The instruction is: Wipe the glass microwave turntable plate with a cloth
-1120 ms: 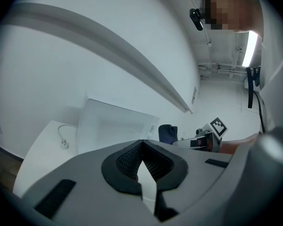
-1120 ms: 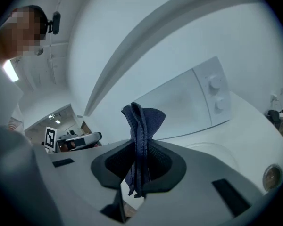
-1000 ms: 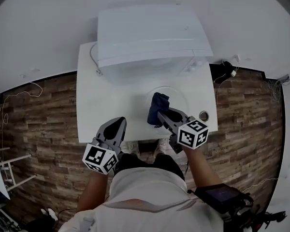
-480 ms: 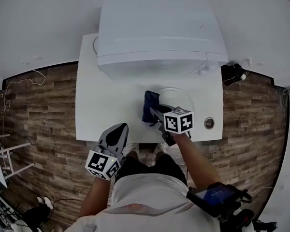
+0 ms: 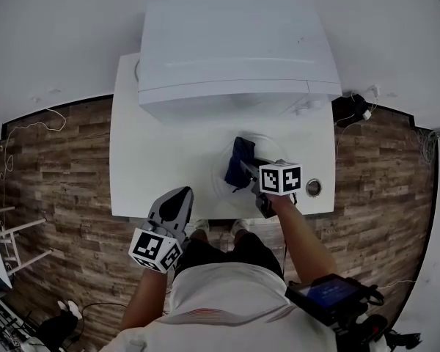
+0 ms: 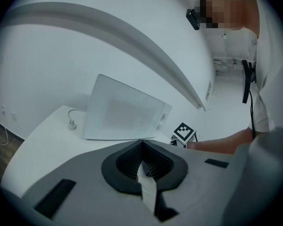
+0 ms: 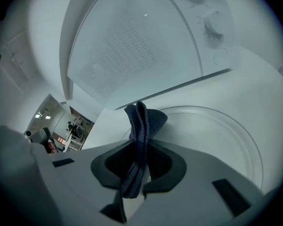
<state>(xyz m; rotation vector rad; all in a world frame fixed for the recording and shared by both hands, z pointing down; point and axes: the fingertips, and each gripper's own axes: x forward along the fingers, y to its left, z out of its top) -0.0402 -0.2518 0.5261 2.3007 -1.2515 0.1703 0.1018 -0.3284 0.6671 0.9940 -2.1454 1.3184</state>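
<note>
The round glass turntable plate (image 5: 275, 147) (image 7: 217, 131) lies flat on the white table (image 5: 161, 167), in front of the white microwave (image 5: 235, 46) (image 7: 132, 46). My right gripper (image 5: 243, 169) (image 7: 137, 173) is shut on a dark blue cloth (image 5: 240, 161) (image 7: 140, 126), which hangs over the plate's left part. My left gripper (image 5: 174, 200) (image 6: 144, 166) is shut with nothing in it. It hovers at the table's near edge, to the left of the plate.
A white cable (image 6: 71, 121) lies on the table left of the microwave. A small round hole (image 5: 312, 188) sits in the tabletop right of the plate. Wooden floor (image 5: 51, 182) surrounds the table; a cord and plug (image 5: 356, 108) lie at the right.
My right gripper and the cloth have shifted a little to the right over the plate, after swinging left half a second earlier. The left gripper stays where it was.
</note>
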